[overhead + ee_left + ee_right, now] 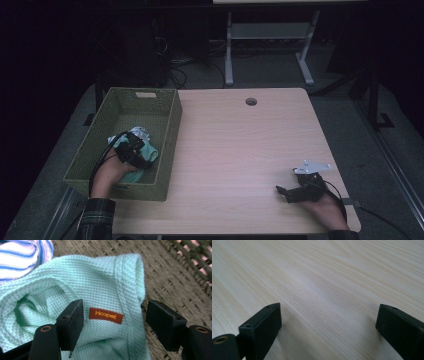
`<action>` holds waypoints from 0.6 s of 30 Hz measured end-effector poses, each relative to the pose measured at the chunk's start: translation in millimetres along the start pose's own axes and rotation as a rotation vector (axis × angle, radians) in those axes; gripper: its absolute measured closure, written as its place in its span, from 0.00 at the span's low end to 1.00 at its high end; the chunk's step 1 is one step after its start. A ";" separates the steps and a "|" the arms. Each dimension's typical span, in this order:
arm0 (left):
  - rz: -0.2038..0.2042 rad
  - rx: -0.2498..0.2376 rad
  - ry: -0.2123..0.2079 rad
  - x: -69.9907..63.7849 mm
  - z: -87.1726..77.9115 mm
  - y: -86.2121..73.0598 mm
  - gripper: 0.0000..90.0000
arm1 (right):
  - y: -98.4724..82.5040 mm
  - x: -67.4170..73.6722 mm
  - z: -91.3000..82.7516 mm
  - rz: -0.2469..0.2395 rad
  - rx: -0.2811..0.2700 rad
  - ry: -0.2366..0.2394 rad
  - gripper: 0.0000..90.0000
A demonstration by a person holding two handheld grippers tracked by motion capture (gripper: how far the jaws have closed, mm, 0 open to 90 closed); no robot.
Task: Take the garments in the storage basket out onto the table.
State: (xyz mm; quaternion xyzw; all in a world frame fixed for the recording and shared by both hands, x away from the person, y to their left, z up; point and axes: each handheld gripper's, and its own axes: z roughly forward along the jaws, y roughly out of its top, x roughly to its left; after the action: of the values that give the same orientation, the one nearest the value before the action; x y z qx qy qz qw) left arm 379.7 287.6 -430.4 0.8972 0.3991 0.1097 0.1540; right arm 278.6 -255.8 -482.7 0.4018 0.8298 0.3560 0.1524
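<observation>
— High view first, from the left edge of the table (240, 150): what sits there?

— A woven basket (165, 150) at the table's near left corner. Inside it the left hand-held gripper (137, 145) reaches down onto a mint-green cloth (150, 151); the hand covers much of the cloth, and a pale bundle (140, 133) beyond it is hard to make out.

— Has it hold of the cloth?

— Left gripper view shows the mint-green cloth (105, 285) with its orange label (106, 315) between the jaws, which stand apart; whether the pads press the fabric I cannot tell. A blue-striped cloth (22, 257) is cut off at the top corner.

— And toward the right edge?

— The right hand-held gripper (282, 191) rests low near the near right corner, jaws spread wide with bare wood between them, grasping nothing.
</observation>
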 end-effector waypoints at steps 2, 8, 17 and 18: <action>0.002 0.014 0.002 -0.3 1.1 0.0 0.34 | 0.0 0.0 0.0 0.000 0.000 0.000 0.07; 0.004 0.046 0.013 -0.7 3.3 0.0 0.40 | 0.0 0.0 0.0 0.000 0.000 0.000 0.07; -0.056 0.059 -0.004 1.7 0.1 0.5 0.62 | 0.0 0.0 0.0 0.000 0.000 0.000 0.07; -0.058 0.058 -0.005 1.5 -0.2 0.7 0.63 | 0.0 0.1 0.0 0.001 0.000 0.000 0.07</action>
State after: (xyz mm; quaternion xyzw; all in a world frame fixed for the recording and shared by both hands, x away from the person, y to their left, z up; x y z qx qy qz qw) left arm 381.2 288.4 -429.9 0.8896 0.4276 0.0914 0.1319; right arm 278.5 -255.7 -482.6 0.4021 0.8296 0.3561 0.1523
